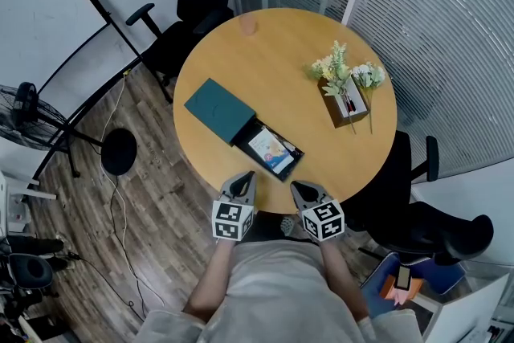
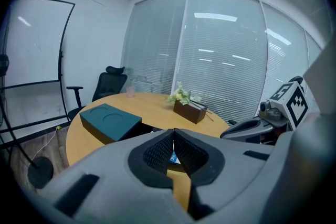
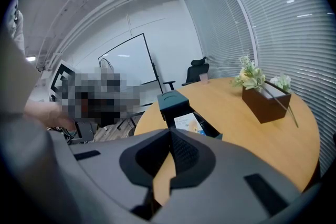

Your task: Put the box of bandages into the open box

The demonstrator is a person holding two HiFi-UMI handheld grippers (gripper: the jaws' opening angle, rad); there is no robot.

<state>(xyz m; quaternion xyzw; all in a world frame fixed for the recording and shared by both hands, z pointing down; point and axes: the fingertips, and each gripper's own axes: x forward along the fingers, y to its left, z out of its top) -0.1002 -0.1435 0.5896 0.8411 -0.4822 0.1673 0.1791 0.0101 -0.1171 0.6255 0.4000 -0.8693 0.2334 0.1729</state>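
Bandage box (image 1: 271,149) in open box (image 1: 296,155) beside teal lid (image 1: 218,110)

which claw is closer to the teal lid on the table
Left. The left claw is at the near edge of the table, just below the teal lid. The right claw is at the same edge but farther to the lid's right, beyond the open box.

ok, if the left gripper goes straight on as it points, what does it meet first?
Probably the near wall of the open black box, just ahead of the shut left gripper. Tilted down, it might touch the tabletop first; depth is unclear.
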